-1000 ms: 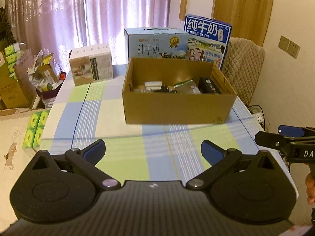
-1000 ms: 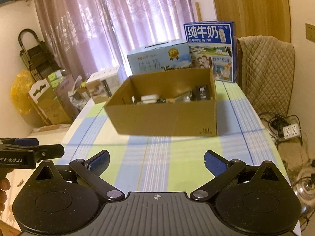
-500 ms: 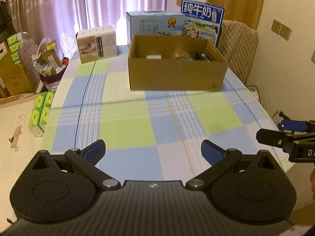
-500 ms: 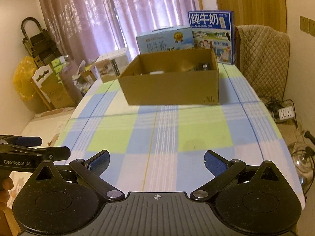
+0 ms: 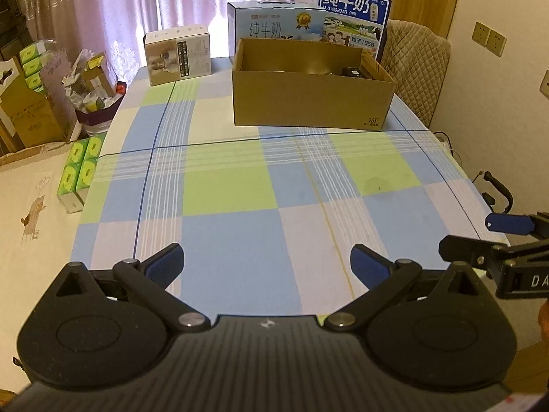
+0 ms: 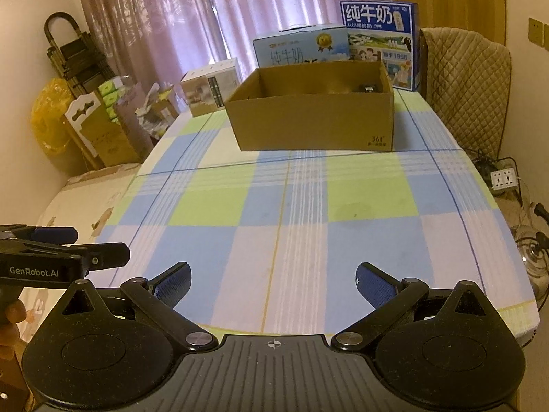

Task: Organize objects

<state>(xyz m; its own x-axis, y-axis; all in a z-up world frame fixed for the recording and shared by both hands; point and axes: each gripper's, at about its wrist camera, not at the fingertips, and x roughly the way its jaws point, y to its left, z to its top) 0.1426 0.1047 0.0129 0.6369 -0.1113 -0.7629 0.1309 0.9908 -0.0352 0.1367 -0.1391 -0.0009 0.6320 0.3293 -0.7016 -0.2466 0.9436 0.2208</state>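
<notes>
Checked-cloth desk (image 5: 240, 185) bare up front, cardboard box (image 5: 308, 103) of objects far back, both hand-held grippers, left (image 5: 267, 267) and right (image 6: 272, 279), spread empty, probably risking overreach nudging box.

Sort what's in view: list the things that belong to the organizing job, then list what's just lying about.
Job:
- cardboard box, open, holding a few items
- left gripper, open and empty
- right gripper, open and empty

Lying about:
- white carton on the table
- two milk cartons behind the cardboard box
- green tissue packs off the table
- quilted chair
</notes>
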